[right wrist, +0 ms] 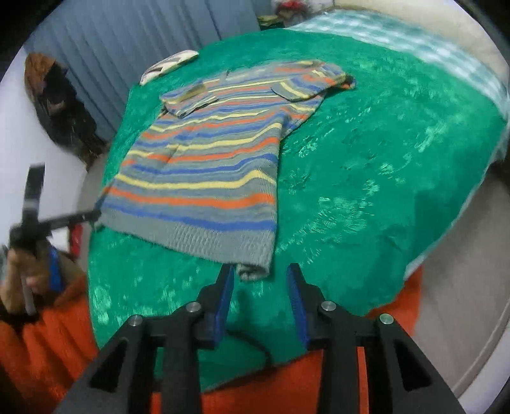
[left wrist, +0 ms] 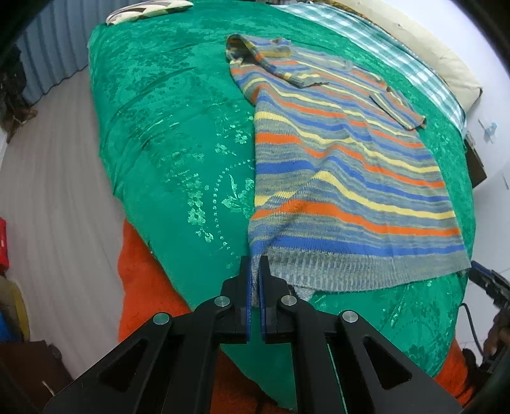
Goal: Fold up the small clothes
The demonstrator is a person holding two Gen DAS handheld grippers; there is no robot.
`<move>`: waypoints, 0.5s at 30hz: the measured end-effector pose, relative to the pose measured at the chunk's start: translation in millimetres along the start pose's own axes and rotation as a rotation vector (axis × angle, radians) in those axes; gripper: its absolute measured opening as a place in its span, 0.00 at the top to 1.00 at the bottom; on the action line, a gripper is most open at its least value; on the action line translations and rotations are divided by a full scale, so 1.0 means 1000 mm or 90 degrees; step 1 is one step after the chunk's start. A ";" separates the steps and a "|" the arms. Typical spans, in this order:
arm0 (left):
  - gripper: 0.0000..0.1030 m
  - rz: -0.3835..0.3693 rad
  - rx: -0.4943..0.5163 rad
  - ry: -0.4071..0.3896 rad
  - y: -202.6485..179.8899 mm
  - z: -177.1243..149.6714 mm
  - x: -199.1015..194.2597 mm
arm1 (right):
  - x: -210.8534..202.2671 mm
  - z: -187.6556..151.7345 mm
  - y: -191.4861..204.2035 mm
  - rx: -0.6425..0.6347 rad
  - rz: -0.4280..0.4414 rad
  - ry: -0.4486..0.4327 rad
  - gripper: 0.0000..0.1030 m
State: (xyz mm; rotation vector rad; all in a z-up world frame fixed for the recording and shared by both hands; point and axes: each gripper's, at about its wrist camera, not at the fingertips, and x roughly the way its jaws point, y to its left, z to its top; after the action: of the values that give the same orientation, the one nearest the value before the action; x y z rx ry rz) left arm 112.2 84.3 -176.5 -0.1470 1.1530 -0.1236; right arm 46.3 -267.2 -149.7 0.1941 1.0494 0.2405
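A sweater (left wrist: 344, 165) lies flat on the bed cover (left wrist: 165, 127), its hem nearest me and its collar end farthest away. My left gripper (left wrist: 255, 267) pinches the hem's left corner. My right gripper (right wrist: 259, 274) sits just before the hem's right corner, fingers apart around it. A pillow (left wrist: 146, 11) rests at the bed's far left edge.
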 end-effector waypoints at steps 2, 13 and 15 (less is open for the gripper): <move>0.98 0.003 0.001 -0.001 -0.001 0.000 -0.001 | 0.017 0.007 -0.015 0.098 0.071 -0.009 0.63; 0.98 0.008 0.000 0.006 -0.002 0.000 0.001 | 0.066 0.014 0.144 -0.367 0.001 0.020 0.68; 0.98 0.005 -0.002 0.005 0.000 -0.001 0.000 | 0.069 0.015 0.131 -0.303 0.070 0.031 0.45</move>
State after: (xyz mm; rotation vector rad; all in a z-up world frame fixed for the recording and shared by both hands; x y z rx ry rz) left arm 111.5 84.1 -177.3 -0.1453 1.1615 -0.1152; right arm 78.9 -122.3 -164.2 -0.1850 1.0028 0.5869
